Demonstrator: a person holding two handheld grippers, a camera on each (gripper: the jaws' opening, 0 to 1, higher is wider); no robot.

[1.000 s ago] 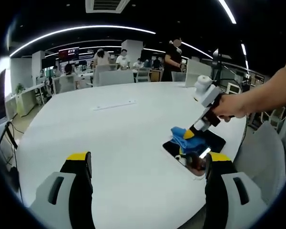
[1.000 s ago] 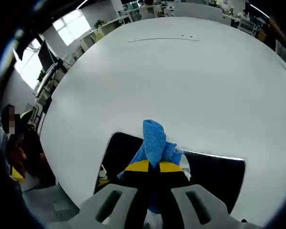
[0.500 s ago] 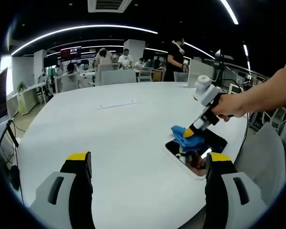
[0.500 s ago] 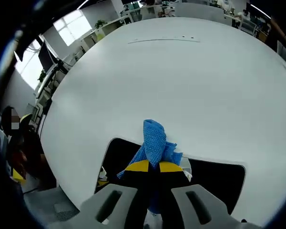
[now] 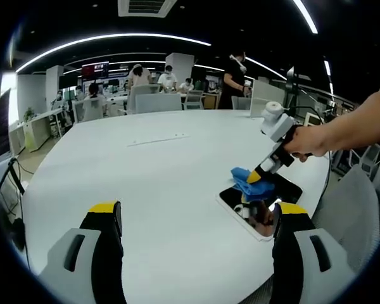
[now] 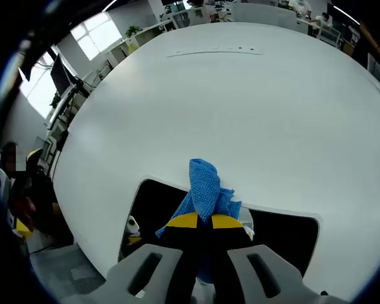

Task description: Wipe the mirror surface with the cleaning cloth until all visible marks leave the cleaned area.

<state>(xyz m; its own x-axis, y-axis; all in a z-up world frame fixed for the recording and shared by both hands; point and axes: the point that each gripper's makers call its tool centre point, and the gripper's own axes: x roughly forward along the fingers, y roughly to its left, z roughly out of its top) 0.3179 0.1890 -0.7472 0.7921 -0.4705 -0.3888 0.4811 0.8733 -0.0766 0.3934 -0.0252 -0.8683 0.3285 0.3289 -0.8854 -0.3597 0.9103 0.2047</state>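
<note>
Sitting on a big round white table [image 5: 145, 183]: a dark rectangular mirror [image 5: 261, 202] with a white frame, lying flat near the table's edge, just ahead of the right-hand jaw in the left gripper view. Showing dark reflections on its glass, with a bright glint near its closer corner.

Pressing down onto the mirror: the right gripper [image 5: 256, 178], held in a person's hand [image 5: 307, 140], jaws pinched tight on a bunched blue cleaning cloth [image 5: 248, 182]. Resting on the mirror's far half, that cloth, touching the glass.

Looking along the right gripper [image 6: 200, 221] in the right gripper view: yellow-tipped jaws squeezed together on the cleaning cloth [image 6: 206, 187], which is poking up and forward past the tips. Spreading out to both sides underneath the jaws: the mirror [image 6: 284, 234], its far white edge running just beyond the cloth.

Hanging back over the table, the left gripper [image 5: 196, 218], jaws spread wide apart and gripping nothing, well short of the mirror. Standing far beyond the jaws: office chairs [image 5: 153, 102], desks and several people [image 5: 231, 81] in the background.
</note>
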